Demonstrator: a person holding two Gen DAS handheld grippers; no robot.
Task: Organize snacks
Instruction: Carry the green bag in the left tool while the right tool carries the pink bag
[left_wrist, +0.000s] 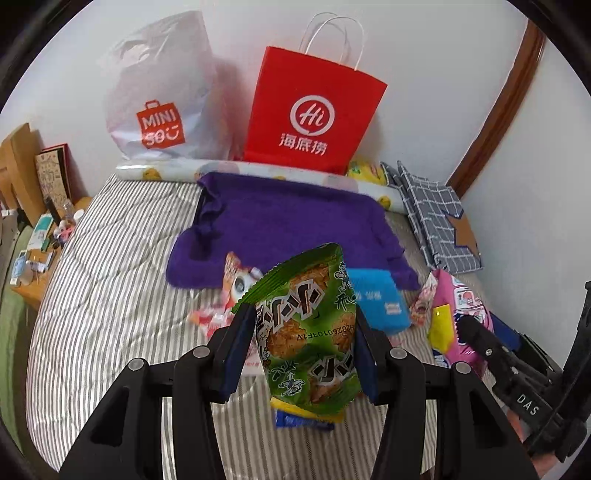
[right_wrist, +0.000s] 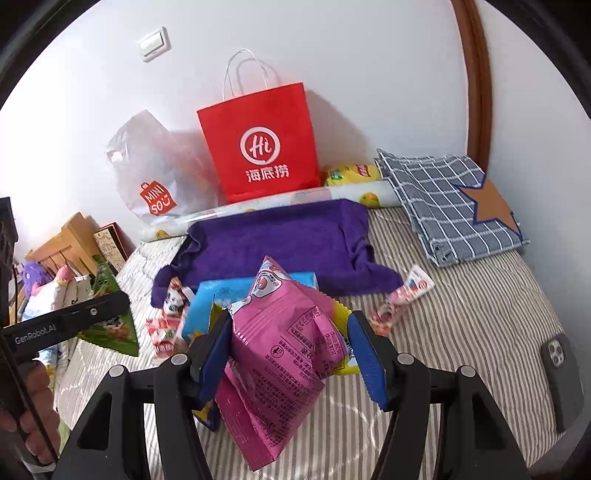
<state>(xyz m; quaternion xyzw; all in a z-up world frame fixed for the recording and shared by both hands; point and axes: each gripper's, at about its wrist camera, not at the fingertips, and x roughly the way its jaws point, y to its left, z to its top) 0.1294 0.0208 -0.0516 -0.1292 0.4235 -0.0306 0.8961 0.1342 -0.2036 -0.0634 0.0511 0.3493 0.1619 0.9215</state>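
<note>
My left gripper (left_wrist: 304, 332) is shut on a green snack packet (left_wrist: 310, 332) and holds it above the striped bed. It also shows at the left of the right wrist view (right_wrist: 110, 325). My right gripper (right_wrist: 290, 343) is shut on a pink snack packet (right_wrist: 280, 354), lifted above a yellow packet (right_wrist: 341, 314) and a blue packet (right_wrist: 207, 306). The pink packet also shows in the left wrist view (left_wrist: 465, 317). Small red-and-white sweet packets (right_wrist: 402, 295) lie on the bed. A red paper bag (left_wrist: 314, 110) stands upright at the wall behind a purple towel (left_wrist: 288, 225).
A white Miniso plastic bag (left_wrist: 162, 107) leans on the wall left of the red bag. A rolled patterned mat (right_wrist: 295, 199) lies along the wall. A checked grey cloth (right_wrist: 450, 203) lies at the right. A phone (right_wrist: 561, 369) lies on the bed (left_wrist: 110, 280). A cluttered wooden shelf (left_wrist: 33, 229) stands at the left.
</note>
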